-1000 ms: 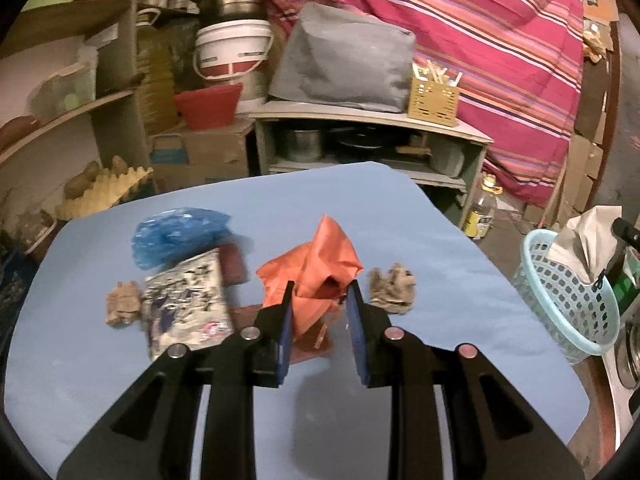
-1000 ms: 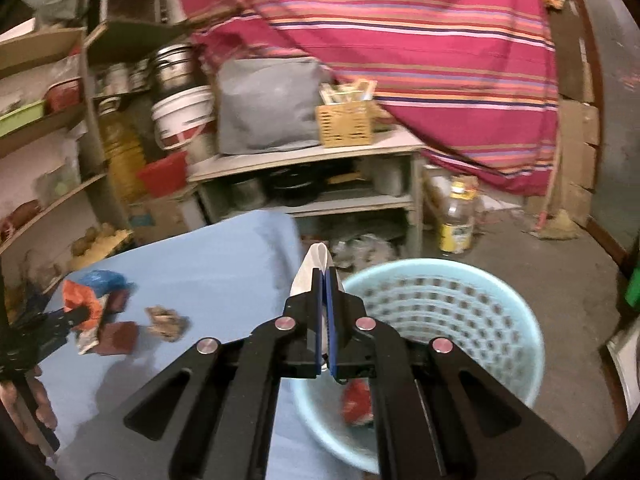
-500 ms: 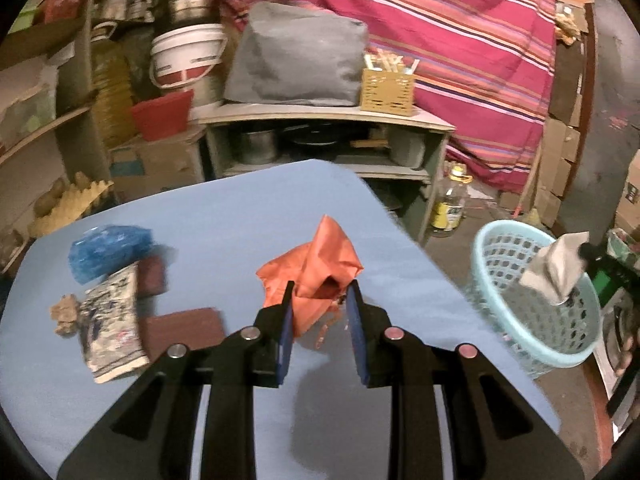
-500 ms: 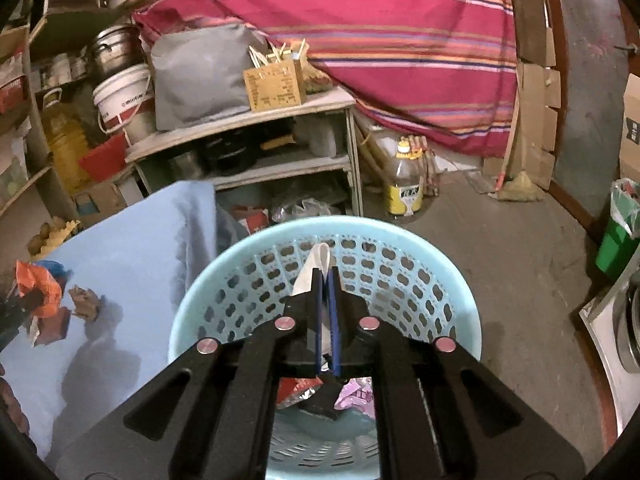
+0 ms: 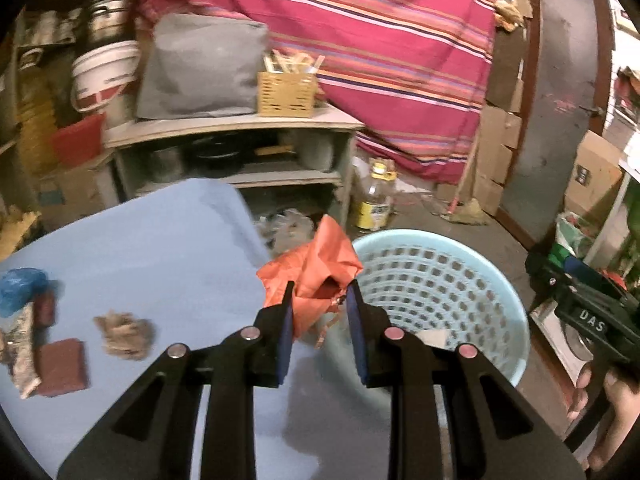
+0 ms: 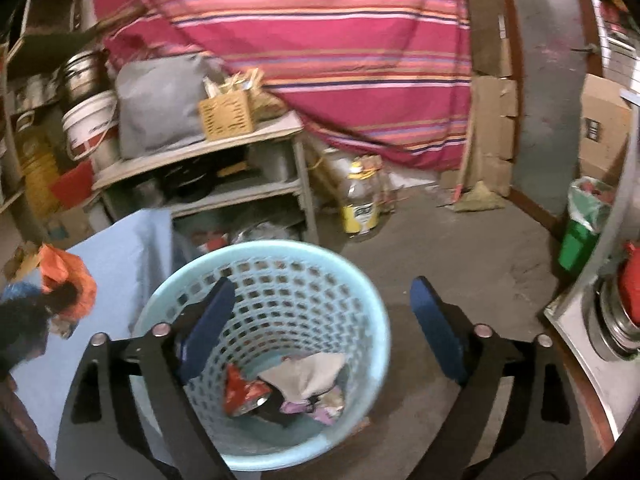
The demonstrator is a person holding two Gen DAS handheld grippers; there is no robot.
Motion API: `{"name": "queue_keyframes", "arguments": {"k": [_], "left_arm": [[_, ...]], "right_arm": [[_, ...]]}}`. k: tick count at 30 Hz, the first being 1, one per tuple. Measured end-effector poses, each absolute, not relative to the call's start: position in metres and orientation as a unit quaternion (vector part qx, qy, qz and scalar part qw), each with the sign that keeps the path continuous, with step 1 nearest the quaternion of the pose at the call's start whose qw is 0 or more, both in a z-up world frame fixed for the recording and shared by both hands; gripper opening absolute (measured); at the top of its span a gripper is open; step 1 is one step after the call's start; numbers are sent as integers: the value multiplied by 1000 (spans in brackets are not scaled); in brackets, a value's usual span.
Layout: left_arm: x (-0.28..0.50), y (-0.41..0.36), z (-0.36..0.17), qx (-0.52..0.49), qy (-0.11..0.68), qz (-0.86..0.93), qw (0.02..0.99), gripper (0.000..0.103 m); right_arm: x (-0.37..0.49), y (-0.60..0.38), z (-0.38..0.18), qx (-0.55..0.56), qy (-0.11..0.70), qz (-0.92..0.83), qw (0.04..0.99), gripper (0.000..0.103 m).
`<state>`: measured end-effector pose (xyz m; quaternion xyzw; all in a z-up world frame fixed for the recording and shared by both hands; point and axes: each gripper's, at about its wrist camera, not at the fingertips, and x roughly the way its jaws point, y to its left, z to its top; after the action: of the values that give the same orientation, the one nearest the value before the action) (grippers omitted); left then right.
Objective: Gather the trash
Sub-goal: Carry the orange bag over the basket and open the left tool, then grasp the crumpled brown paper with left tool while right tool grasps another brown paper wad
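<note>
The left hand-held gripper (image 5: 320,300) grips the orange wrapper (image 5: 310,276) past the worktop (image 5: 152,248) edge. The right hand-held gripper (image 6: 322,308) hangs wide open. Next, I think: let go over the basket (image 5: 500,280).

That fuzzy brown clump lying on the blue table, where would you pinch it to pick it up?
Take the brown clump from straight above, across its raised middle. It is a low, loose, ragged wad lying flat on the blue table, with no handle or firm edge, so its thickest part probably gives the fingers most to close on. It lies apart from the dark red pad, leaving room for both fingers.
</note>
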<state>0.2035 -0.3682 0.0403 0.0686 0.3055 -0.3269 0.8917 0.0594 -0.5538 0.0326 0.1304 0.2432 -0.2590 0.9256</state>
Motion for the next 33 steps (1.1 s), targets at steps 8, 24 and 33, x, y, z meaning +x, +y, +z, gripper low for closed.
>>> {"name": "queue_keyframes", "arguments": {"k": [8, 24, 33], "left_arm": [[202, -424, 25, 78, 318, -354, 876, 25], [217, -428, 3, 94, 338, -347, 870, 69], [223, -359, 17, 89, 333, -309, 887, 76]], "right_arm": [[44, -580, 32, 183, 229, -262, 920, 90], [51, -578, 29, 176, 240, -264, 917, 90], [68, -557, 31, 157, 245, -257, 922, 92]]}}
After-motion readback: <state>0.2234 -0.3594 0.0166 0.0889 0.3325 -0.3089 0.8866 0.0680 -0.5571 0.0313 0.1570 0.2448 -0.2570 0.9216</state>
